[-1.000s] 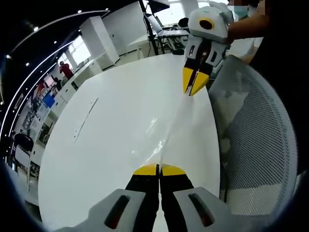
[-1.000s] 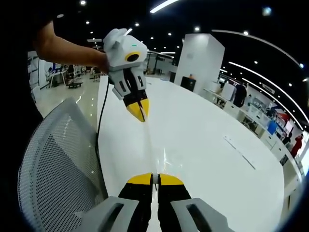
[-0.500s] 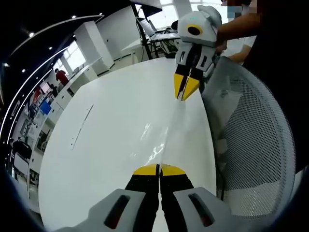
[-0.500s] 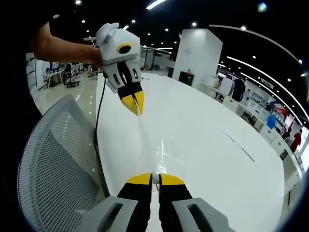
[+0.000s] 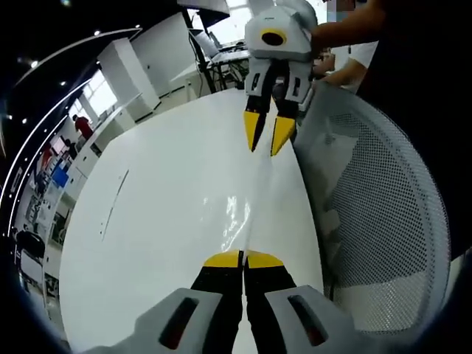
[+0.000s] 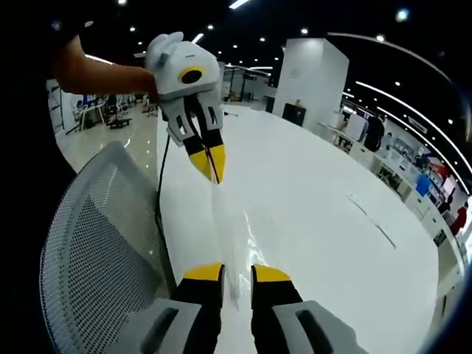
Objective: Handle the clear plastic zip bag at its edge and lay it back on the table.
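Clear plastic zip bag (image 5: 247, 210) pinched in left claw (image 5: 243, 258), right claw (image 6: 237, 273) parted, white table (image 5: 162, 221)

**Room / bg only**

Big open-plan hall, dark ceiling w/ recessed spot lights (image 6: 304, 32) + long LED strips (image 6: 402, 96). Long white glossy table (image 5: 162, 221) runs away from cam, thin dark slot line (image 5: 113, 204) in its top, ceiling lights reflecting off surface. Grey mesh office chair back (image 5: 383, 199) just beside table edge. White square pillar (image 6: 317, 81) past table's far end in right gripper view. Left gripper view: bright windows (image 5: 98, 90) on the far wall, desks w/ black frames (image 5: 221, 51) behind table. Shiny pale floor (image 6: 96, 144) w/ more desks far off. Few ppl standing in bg, e.g. one in red top (image 5: 82, 127). Shelving/displays along side, too small to read.
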### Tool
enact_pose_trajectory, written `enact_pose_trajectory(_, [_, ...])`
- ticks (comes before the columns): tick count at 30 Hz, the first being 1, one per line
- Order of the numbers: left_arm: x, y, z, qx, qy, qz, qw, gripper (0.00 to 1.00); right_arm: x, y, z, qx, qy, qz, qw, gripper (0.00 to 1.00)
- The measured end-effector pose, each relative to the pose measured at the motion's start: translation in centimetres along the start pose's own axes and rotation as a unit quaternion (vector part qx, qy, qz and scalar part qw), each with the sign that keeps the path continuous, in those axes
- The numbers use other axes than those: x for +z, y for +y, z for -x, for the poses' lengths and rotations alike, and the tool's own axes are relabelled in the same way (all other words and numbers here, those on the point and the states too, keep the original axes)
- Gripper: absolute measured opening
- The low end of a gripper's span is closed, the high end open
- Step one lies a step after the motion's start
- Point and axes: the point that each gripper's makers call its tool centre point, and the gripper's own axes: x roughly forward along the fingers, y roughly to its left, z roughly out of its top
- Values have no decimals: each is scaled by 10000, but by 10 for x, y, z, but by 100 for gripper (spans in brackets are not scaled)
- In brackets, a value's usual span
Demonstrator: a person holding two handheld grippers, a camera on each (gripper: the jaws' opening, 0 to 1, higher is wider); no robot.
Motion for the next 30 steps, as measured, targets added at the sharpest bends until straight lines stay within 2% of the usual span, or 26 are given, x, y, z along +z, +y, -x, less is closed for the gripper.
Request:
enact_pose_trajectory(10, [6,-4,-2,32,-56,-84,9999,0,17,9,6,176,-37,235,9996,11])
enact_pose_trajectory(21, [19,-6,0,67,-165,-29,9998,0,16,14,-8,255,-54,190,9995,8])
enact_pose_trajectory(24, [21,-7,-1,76,-194,-26,9998,0,16,14,-12,283,-92,127,9995,2])
enact_pose_trajectory(30, [23,-4,1,169,-282,-12,9995,0,15,13,-16,259,-114,17,9996,0])
